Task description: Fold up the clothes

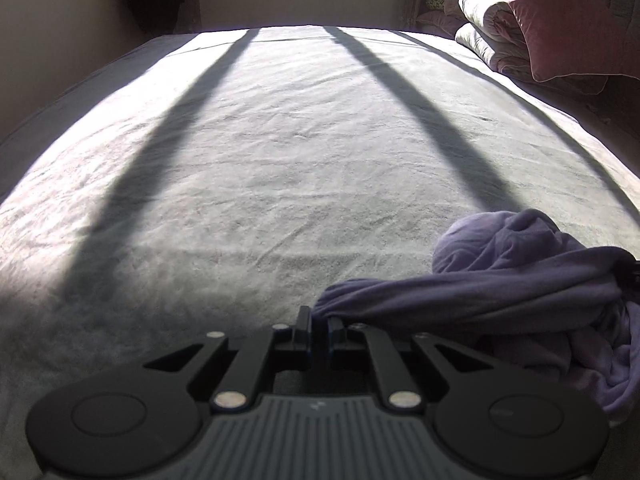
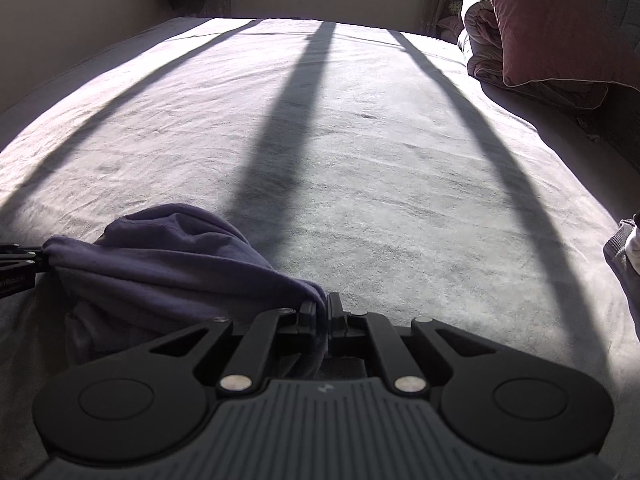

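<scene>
A purple garment (image 1: 500, 280) hangs bunched between my two grippers, just above the near edge of the bed. My left gripper (image 1: 319, 322) is shut on one corner of it, and the cloth stretches off to the right. My right gripper (image 2: 320, 312) is shut on the other corner of the garment (image 2: 160, 256), and the cloth stretches to the left, where the tip of the left gripper (image 2: 24, 264) shows. The rest of the garment sags in folds onto the sheet below.
The bed (image 1: 280, 152) has a pale grey sheet crossed by long window shadows. Folded quilts (image 1: 492, 28) and a dark red pillow (image 1: 560, 20) are piled at the far right. A wall and window lie beyond the far edge.
</scene>
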Motion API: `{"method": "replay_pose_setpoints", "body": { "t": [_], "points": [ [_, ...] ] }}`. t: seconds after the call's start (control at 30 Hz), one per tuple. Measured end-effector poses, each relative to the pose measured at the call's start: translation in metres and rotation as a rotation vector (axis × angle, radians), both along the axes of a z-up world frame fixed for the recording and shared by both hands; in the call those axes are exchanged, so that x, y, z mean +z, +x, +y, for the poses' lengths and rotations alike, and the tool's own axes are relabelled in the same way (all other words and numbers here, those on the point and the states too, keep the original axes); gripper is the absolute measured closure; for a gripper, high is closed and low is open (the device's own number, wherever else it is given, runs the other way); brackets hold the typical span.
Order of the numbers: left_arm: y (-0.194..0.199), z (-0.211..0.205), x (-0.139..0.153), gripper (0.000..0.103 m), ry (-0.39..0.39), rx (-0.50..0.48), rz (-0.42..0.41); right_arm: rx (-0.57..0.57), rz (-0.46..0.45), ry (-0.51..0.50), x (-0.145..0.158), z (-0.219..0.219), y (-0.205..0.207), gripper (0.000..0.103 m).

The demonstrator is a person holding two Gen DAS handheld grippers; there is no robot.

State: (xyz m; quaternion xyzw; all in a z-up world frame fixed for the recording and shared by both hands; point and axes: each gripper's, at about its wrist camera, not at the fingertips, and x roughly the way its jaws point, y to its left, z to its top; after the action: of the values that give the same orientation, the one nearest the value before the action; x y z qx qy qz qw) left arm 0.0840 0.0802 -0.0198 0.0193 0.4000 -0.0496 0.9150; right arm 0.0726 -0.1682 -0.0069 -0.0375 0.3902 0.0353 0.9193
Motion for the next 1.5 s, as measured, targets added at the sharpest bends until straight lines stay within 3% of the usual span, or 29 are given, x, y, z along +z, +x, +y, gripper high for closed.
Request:
{"method": "replay_pose_setpoints", "body": {
  "t": [0.23,0.3,0.43,0.57,0.83,0.93,1.0,1.23,1.5],
  "points": [
    [0.012,0.014,0.002,0.091,-0.157,-0.042,0.019,-0.001,0.049,0.106,-0.013,-0.018,0.009,0.096],
    [0.013,0.015,0.001,0.089,-0.170,-0.053,0.025,0.002,0.052,0.121,-0.011,-0.021,0.007,0.087],
    [0.012,0.013,0.000,0.069,-0.131,-0.082,0.001,-0.006,0.065,0.148,-0.006,-0.030,0.000,0.076],
    [0.013,0.018,0.002,0.061,-0.135,-0.077,0.003,-0.027,0.075,0.205,-0.001,-0.042,-0.010,0.074],
    [0.020,0.030,-0.003,0.053,-0.331,-0.025,0.056,-0.044,0.143,0.335,-0.009,-0.052,-0.019,0.074],
    [0.020,0.029,-0.007,0.051,-0.421,-0.008,0.065,-0.050,0.165,0.380,-0.014,-0.054,-0.019,0.076],
    [0.021,0.026,-0.010,0.050,-0.476,-0.004,0.075,-0.050,0.171,0.393,-0.014,-0.055,-0.019,0.096],
    [0.021,0.020,-0.012,0.048,-0.567,0.008,0.081,-0.182,0.090,0.367,0.001,-0.082,-0.022,0.100],
    [0.020,0.004,-0.010,0.048,-0.682,-0.083,0.111,-0.302,0.073,0.288,-0.005,-0.119,-0.019,0.100]
  ]
}}
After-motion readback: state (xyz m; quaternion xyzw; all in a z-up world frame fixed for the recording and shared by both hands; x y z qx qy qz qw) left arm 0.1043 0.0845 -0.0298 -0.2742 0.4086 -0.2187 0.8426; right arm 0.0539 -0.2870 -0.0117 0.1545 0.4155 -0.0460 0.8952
